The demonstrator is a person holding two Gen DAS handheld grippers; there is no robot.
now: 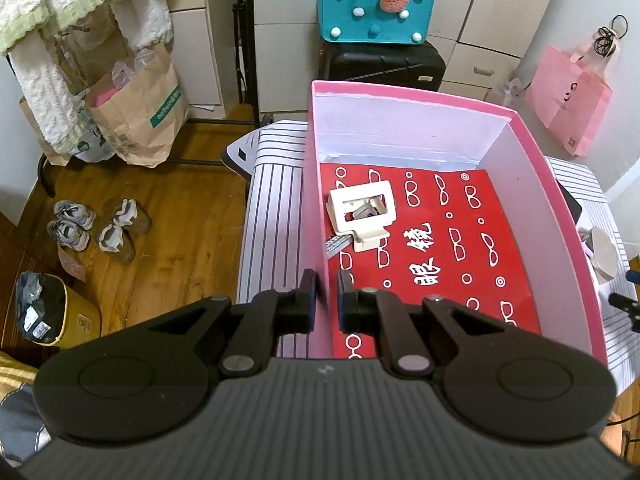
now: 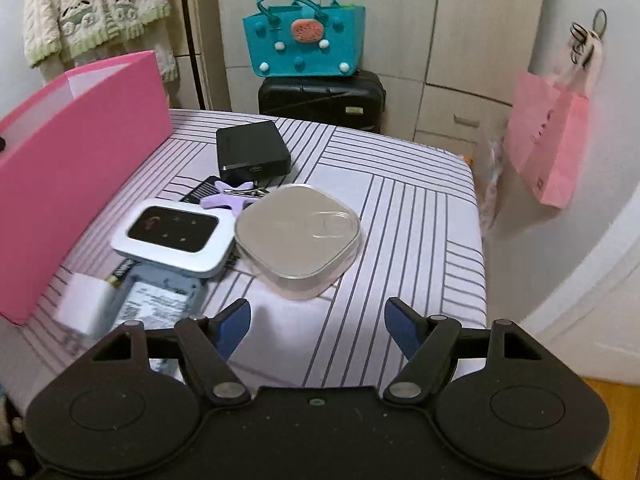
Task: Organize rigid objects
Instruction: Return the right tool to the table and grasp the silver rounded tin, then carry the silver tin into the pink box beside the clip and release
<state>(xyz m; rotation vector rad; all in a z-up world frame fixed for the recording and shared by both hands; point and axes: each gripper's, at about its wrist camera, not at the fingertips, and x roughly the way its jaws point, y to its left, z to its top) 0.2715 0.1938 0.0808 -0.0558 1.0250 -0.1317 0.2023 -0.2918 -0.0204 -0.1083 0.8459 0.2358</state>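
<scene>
Left hand-held gripper (image 1: 326,286) clamped on pink box (image 1: 316,184) wall; right hand-held gripper (image 2: 318,320) wide, empty, near clear container (image 2: 296,236)

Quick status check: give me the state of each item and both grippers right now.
pink box: open, upright, wall pinched by left gripper
white hair clip: lying inside the box
right gripper: open, empty, above the striped surface
clear square container: lid on, outside the box
white pocket device: screen dark, resting on other items
black case: closed

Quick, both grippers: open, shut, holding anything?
Left gripper: shut on the pink box wall.
Right gripper: open, empty, above the striped cloth.
</scene>
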